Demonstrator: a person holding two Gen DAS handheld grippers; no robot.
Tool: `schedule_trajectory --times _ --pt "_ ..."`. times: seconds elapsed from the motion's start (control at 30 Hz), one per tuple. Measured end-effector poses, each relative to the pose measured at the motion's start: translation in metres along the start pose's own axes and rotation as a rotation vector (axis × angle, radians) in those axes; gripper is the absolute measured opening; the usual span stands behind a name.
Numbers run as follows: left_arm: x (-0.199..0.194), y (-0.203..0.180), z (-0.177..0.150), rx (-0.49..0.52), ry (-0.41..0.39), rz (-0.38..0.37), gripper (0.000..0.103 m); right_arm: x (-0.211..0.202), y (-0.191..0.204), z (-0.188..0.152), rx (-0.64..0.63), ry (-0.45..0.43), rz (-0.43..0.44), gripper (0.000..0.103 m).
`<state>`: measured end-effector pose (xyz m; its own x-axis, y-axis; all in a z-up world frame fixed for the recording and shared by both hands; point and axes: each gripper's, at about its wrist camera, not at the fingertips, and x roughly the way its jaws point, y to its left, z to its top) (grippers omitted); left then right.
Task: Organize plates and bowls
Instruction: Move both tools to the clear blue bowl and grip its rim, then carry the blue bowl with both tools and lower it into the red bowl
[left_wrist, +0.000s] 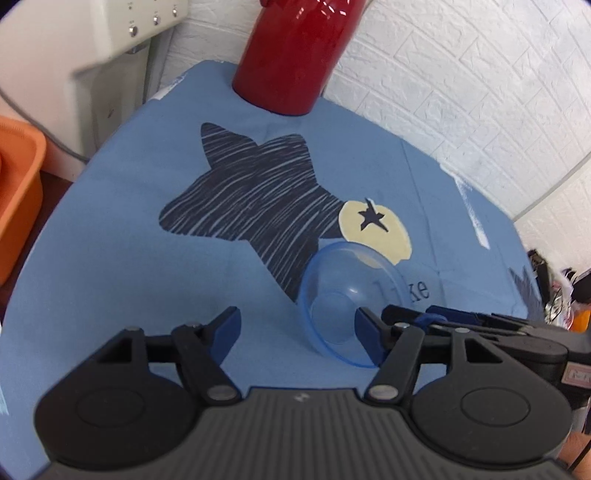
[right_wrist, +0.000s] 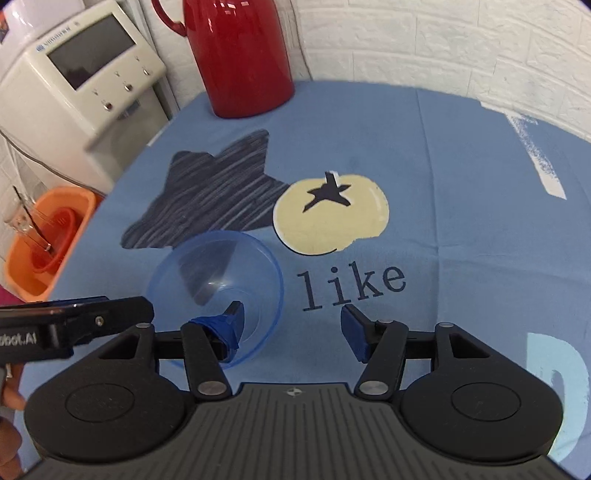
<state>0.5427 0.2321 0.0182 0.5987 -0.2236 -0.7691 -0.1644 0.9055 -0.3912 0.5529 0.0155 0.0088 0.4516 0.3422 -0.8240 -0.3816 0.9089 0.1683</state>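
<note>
On the table, over its blue printed cloth, a clear blue plastic bowl sits tilted between both tongs. The right tongs gape wide, one finger inside the bowl, gripping nothing; the left tongs are equally spread beside it — likely steadying it for a pickup. The cloth reads "like"; the neighbouring tool shows "obot.AI". A red jug stands behind.
</note>
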Motion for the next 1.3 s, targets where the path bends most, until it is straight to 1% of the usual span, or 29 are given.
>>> schedule_trajectory --times 0.1,0.23,0.3,0.33,0.37,0.47,0.63,0.87,1.0,1.03,1.07,1.1,1.13,1.17,1.2,1.23,1.27,1.3 --pt "0.015 0.0 -0.001 0.016 0.02 0.014 0.067 0.013 -0.001 0.003 0.008 0.018 0.007 0.044" --pt "0.03 0.001 -0.003 0.025 0.037 0.039 0.067 0.023 0.002 0.004 -0.012 0.047 -0.017 0.045" --pt "0.033 0.003 -0.004 0.017 0.033 0.046 0.067 0.025 0.006 0.004 -0.059 0.047 -0.046 0.045" --pt "0.033 0.003 -0.004 0.02 0.025 0.047 0.067 0.026 0.009 0.004 -0.095 0.049 -0.078 0.045" --pt "0.034 0.003 -0.005 0.026 0.025 0.052 0.067 0.027 0.01 0.003 -0.104 0.044 -0.081 0.047" --pt "0.035 0.001 -0.005 0.033 0.021 0.067 0.067 0.027 0.008 0.003 -0.088 0.042 -0.092 0.047" --pt "0.034 0.001 -0.006 0.035 0.014 0.07 0.067 0.029 0.006 0.003 -0.076 0.053 -0.099 0.049" --pt "0.034 0.001 -0.006 0.041 0.014 0.069 0.067 0.032 0.004 0.007 -0.049 0.072 -0.118 0.055" --pt "0.035 0.0 -0.006 0.045 0.011 0.073 0.067 0.034 0.003 0.008 -0.051 0.079 -0.113 0.056" --pt "0.035 0.0 -0.006 0.047 0.01 0.078 0.067 0.033 0.002 0.007 -0.045 0.064 -0.106 0.054" --pt "0.035 -0.002 -0.007 0.057 0.009 0.089 0.064 0.031 0.001 0.005 -0.029 0.035 -0.085 0.045" --pt "0.035 -0.005 -0.008 0.075 0.002 0.111 0.057 0.029 0.0 0.003 -0.015 0.016 -0.059 0.028" --pt "0.035 -0.008 -0.01 0.091 -0.002 0.123 0.04 0.028 -0.001 0.001 -0.007 0.004 -0.018 0.016" --pt "0.035 -0.008 -0.01 0.094 -0.003 0.117 0.026 0.028 -0.002 0.0 0.011 0.006 0.027 0.011" --pt "0.035 -0.007 -0.011 0.082 0.012 0.091 0.018 0.027 0.0 -0.002 0.018 0.012 0.057 0.009" --pt "0.036 -0.005 -0.012 0.054 0.049 0.032 0.003 0.025 0.003 -0.004 0.006 0.015 0.076 0.009" --pt "0.035 -0.005 -0.014 0.041 0.069 0.018 0.002 0.023 0.009 -0.008 -0.009 0.02 0.089 0.01" --pt "0.032 -0.009 -0.017 0.06 0.058 0.043 0.0 0.018 0.014 -0.011 -0.029 0.017 0.076 0.009"
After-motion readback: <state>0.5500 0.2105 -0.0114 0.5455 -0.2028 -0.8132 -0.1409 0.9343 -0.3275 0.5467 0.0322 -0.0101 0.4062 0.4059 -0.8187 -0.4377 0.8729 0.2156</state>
